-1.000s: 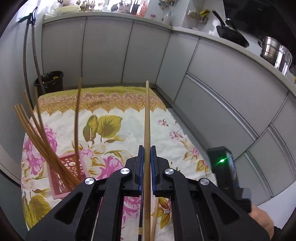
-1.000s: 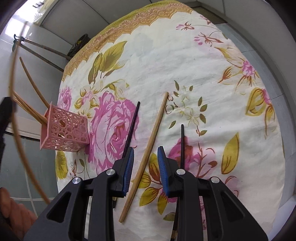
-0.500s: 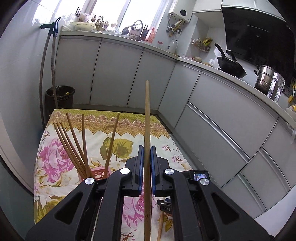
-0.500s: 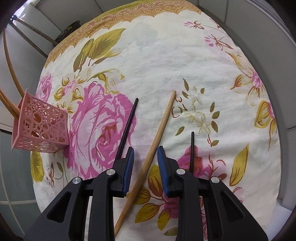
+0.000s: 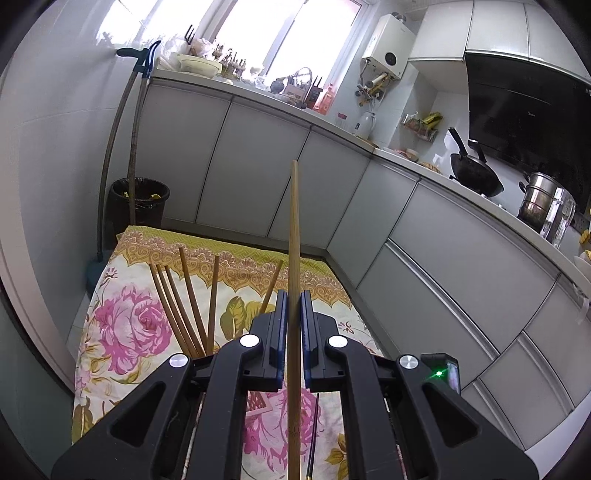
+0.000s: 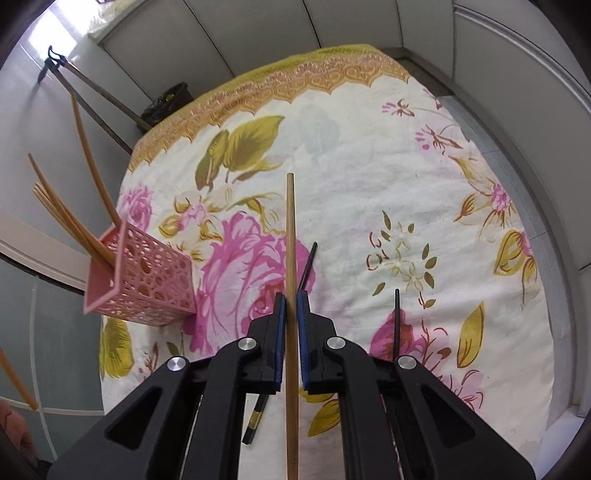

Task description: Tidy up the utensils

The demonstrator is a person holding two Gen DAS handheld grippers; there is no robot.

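Left gripper [image 5: 294,314] clamped on a wooden chopstick [image 5: 294,236], held above the flowered cloth [image 5: 122,332]. Right gripper [image 6: 291,314]: jaws just closed onto another wooden chopstick [image 6: 290,229]. Pink basket [image 6: 147,280] at left holds more chopsticks. Two black chopsticks [image 6: 306,266] lie near the right gripper.

place: home kitchen
counter: L-shaped run of grey cabinets [image 5: 258,177], cluttered worktop under a bright window [image 5: 258,33]
cooking: black wok [image 5: 474,173], steel pot [image 5: 537,199], dark range hood [image 5: 524,99]
wall: white water heater [image 5: 388,55]
floor: bin [image 5: 138,201] in the corner
table: floral tablecloth [image 6: 351,155]
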